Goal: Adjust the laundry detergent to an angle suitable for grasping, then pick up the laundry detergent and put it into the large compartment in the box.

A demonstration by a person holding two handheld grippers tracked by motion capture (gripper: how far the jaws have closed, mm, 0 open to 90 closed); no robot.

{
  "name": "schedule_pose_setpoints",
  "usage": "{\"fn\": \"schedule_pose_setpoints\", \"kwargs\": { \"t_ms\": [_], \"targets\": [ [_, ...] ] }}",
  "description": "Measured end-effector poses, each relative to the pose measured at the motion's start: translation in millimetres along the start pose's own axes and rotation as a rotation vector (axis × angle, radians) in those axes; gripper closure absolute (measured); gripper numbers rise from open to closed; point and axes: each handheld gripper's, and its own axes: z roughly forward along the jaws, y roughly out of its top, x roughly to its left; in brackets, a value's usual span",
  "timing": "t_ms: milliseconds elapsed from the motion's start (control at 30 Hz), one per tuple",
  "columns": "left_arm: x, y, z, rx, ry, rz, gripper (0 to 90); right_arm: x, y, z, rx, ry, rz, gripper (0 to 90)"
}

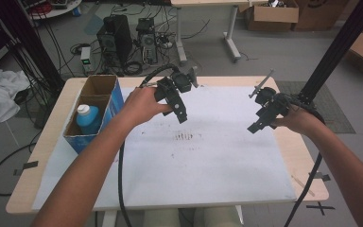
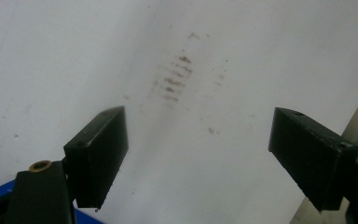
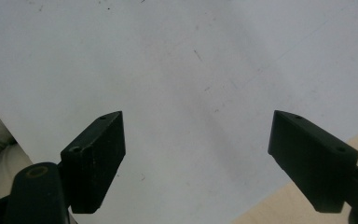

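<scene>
The person's forearms come in at the near edge of the table (image 1: 26,187), each hand carrying a pair of tongs above the white sheet (image 1: 217,165); the left gripper (image 1: 182,116) hangs over the sheet's left-middle, its jaws wide apart and grasping nothing; the right gripper (image 1: 254,127) hangs well apart from it toward the sheet's right edge, jaws likewise spread and empty. Just below and ahead of the left gripper, between the two tongs but nearer the left one, lies a patch of brown smudges (image 1: 184,137); in the left gripper view these marks (image 2: 177,77) sit beyond the gap between the jaws. Beside the left gripper, past the hand, stands a cardboard box (image 1: 99,87) with blue sides; a blue bottle (image 1: 88,119) with a white cap stands upright in its nearer compartment.
</scene>
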Motion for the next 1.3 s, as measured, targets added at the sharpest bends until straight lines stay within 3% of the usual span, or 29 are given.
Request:
{"fn": "schedule_pose_setpoints", "kwargs": {
  "t_ms": [133,900,1300],
  "targets": [
    [0.6,-1.7,-1.2,-0.015,0.007,-0.016,20.7,1.7,-1.6,0.4,0.001,0.001,0.004,18.8],
    [0.1,-2.2,0.9,-0.014,0.011,-0.015,20.9,2.7,1.4,-1.5,0.005,-0.001,-0.003,18.7],
    [-5.9,-2.8,5.5,0.009,0.009,0.007,20.8,4.4,-0.2,-3.9,0.001,-0.004,-0.003,18.7]
  ]
}}
